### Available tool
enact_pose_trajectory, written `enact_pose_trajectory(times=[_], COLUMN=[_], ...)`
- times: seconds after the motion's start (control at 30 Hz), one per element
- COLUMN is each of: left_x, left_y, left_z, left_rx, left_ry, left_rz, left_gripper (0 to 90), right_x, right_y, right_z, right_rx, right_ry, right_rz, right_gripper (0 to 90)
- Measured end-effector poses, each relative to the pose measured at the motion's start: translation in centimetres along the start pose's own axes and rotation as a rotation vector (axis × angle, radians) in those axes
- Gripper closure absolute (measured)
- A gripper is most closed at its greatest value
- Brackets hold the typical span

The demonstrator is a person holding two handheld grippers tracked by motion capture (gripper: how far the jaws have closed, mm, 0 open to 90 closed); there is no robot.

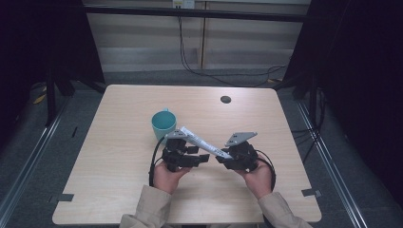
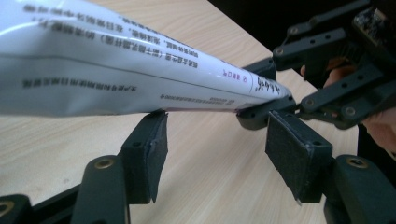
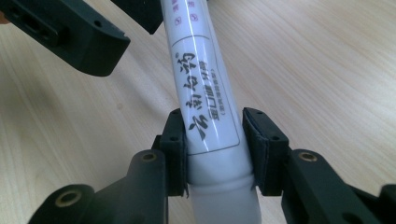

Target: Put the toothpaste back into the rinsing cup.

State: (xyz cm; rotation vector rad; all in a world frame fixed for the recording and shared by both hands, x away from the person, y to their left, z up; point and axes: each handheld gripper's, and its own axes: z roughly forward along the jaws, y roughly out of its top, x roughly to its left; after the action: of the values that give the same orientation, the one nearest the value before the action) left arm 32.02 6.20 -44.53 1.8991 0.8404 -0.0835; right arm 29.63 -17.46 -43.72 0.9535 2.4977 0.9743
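Right claw (image 3: pixel 215 149) pinches the white tube (image 3: pixel 205 107) near its cap; left claw (image 2: pixel 219 144) spread beneath it.

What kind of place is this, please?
Probably a lab recording station: a bare wooden table ringed by dark curtains, cables on the floor behind, and hand-held grippers, left and right.

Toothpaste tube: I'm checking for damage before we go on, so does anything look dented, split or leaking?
Nothing stands out. The toothpaste tube looks smooth and clean, clamped near its cap end by the right gripper, above the table.
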Motion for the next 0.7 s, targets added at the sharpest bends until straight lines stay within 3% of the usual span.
enact_pose_trajectory(times=[0.17, 0.3, 0.7], left_x=[-0.17, -0.13, -0.13], left_y=[0.21, 0.22, 0.42], left_z=[-0.14, -0.02, -0.13], left_rx=[-0.039, -0.044, -0.066], left_ry=[-0.017, -0.005, 0.005], left_rz=[-0.026, -0.035, -0.049], left_gripper=[38.3, 37.2, 35.9], right_x=[0.03, 0.04, 0.41], right_y=[-0.33, -0.42, -0.23], right_z=[0.24, 0.28, 0.23], right_rx=[-0.012, -0.035, -0.045], right_ry=[0.007, 0.018, 0.009], right_rz=[0.027, 0.063, 0.067], right_gripper=[62.8, 62.8, 62.6])
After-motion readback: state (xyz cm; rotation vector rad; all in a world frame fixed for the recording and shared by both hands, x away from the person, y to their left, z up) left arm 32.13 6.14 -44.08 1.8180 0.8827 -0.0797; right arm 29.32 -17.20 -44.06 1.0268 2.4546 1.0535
